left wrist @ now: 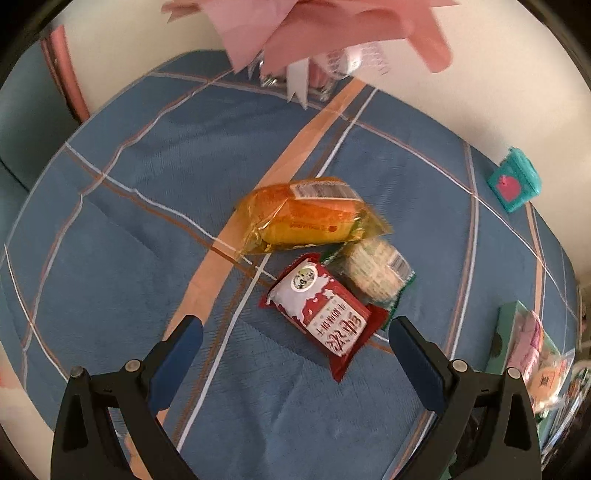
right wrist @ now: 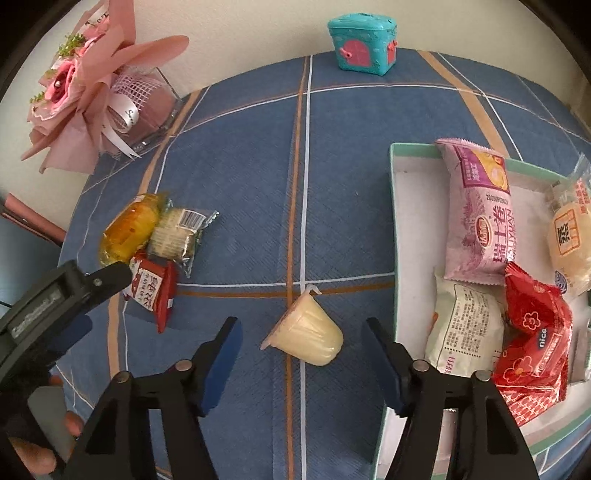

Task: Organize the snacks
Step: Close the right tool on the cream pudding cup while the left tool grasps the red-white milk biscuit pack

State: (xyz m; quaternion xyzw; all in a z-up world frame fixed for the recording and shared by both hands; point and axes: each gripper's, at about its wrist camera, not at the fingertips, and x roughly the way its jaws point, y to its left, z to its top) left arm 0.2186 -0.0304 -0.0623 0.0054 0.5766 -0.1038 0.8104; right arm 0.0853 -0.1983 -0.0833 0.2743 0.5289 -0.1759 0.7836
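Blue plaid tablecloth (right wrist: pixel 240 177), cream wall (right wrist: pixel 240 33), pink bouquet (right wrist: pixel 81 88)

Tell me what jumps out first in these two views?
The pale jelly cup lies on its side on the blue plaid cloth, between the open right gripper fingers. Right of it, a white tray holds packets; left, three snacks cluster, the red packet nearest the open left gripper.
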